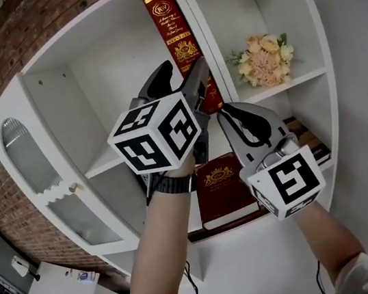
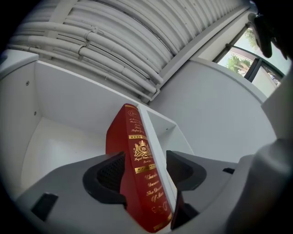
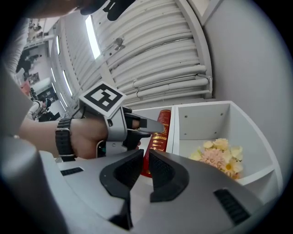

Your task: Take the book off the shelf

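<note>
A red book [image 1: 176,33] with gold print stands upright in the upper left compartment of the white shelf [image 1: 103,164], against the divider [image 1: 209,49]. My left gripper [image 1: 185,75] is raised to the book's lower spine. In the left gripper view the book [image 2: 142,183] stands between the spread jaws of that gripper [image 2: 144,171], with a gap on the divider side, so it is open. My right gripper [image 1: 224,111] hangs just below and to the right, shut and empty. In the right gripper view its jaws [image 3: 144,167] meet, with the book [image 3: 159,132] beyond.
A bunch of pale flowers [image 1: 266,59] sits in the upper right compartment. A dark red book [image 1: 224,188] lies flat on the lower shelf, with more books [image 1: 313,143] stacked to its right. A glass-fronted cabinet door [image 1: 36,173] is at the left, against a brick wall.
</note>
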The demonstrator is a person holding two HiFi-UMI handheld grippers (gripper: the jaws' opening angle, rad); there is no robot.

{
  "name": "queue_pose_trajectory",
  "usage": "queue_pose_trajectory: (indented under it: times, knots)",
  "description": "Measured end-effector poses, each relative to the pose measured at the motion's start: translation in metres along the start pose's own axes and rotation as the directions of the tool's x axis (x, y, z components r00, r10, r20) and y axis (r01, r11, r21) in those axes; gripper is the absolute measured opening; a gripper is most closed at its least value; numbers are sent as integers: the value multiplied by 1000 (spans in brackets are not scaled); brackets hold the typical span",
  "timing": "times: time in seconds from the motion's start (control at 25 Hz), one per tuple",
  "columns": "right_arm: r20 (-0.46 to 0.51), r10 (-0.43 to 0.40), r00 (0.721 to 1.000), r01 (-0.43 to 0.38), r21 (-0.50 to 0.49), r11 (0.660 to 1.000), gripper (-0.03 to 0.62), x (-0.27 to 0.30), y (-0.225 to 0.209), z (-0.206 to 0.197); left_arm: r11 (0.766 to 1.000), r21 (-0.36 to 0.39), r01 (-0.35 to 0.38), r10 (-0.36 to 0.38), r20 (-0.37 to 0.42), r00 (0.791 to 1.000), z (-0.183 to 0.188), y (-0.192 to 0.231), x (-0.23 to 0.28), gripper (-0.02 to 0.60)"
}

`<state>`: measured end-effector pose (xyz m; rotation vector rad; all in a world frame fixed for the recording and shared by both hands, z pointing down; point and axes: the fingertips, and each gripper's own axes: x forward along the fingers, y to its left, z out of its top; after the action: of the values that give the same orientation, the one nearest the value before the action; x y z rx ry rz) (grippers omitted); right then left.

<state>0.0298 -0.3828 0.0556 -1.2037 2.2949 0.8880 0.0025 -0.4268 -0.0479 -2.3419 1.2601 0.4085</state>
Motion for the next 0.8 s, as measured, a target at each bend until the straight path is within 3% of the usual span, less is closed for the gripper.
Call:
queue_pose_trajectory:
  times: [0.4, 0.8]
  knots:
    - [36, 3, 999, -4, 22, 1000, 21, -3, -18, 0, 999, 26, -32, 32, 5, 999, -9, 16, 23, 304]
    - [67, 44, 997, -47, 39, 998, 21, 7, -5, 1, 994, 72, -80, 80, -4, 997, -4, 40, 20, 304]
